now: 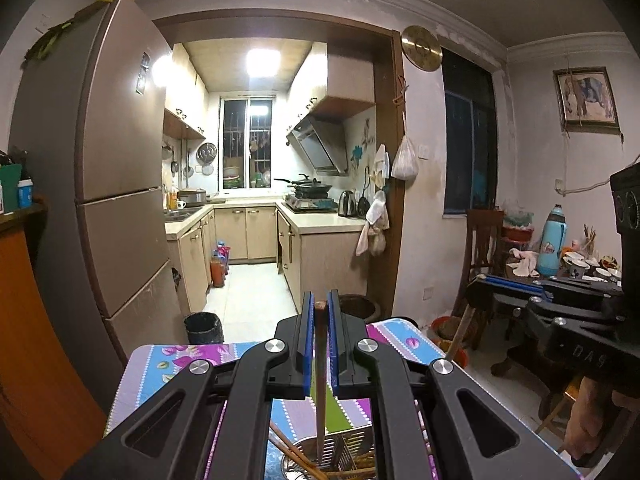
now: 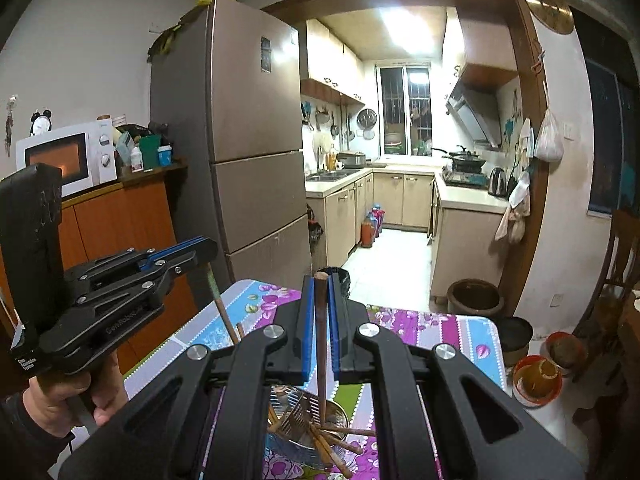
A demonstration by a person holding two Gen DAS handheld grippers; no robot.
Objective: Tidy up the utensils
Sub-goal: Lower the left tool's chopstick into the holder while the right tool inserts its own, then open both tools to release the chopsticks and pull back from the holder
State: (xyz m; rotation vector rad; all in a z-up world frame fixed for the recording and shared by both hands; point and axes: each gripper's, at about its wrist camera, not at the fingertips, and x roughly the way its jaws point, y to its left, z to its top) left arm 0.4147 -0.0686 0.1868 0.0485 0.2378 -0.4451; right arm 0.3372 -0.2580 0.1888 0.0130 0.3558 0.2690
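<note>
1. Brown wooden chopstick [image 1: 320, 364] is pinched upright between the blue pads of my left claw [image 1: 320, 304], its lower end dipping into the metal utensil basket [image 1: 340, 452] below.
2. My right claw [image 2: 321, 292] is clenched on a second brown chopstick [image 2: 321, 344], also upright, its tip down among the loose chopsticks [image 2: 332, 446] lying in the same basket [image 2: 298, 420].
3. That basket sits on the near part of the table [image 2: 440, 332], which has a purple and blue flowered cloth.
4. Both claws hang side by side over the table.
5. Far behind stand a fridge [image 2: 248, 120] and the lit kitchen.
</note>
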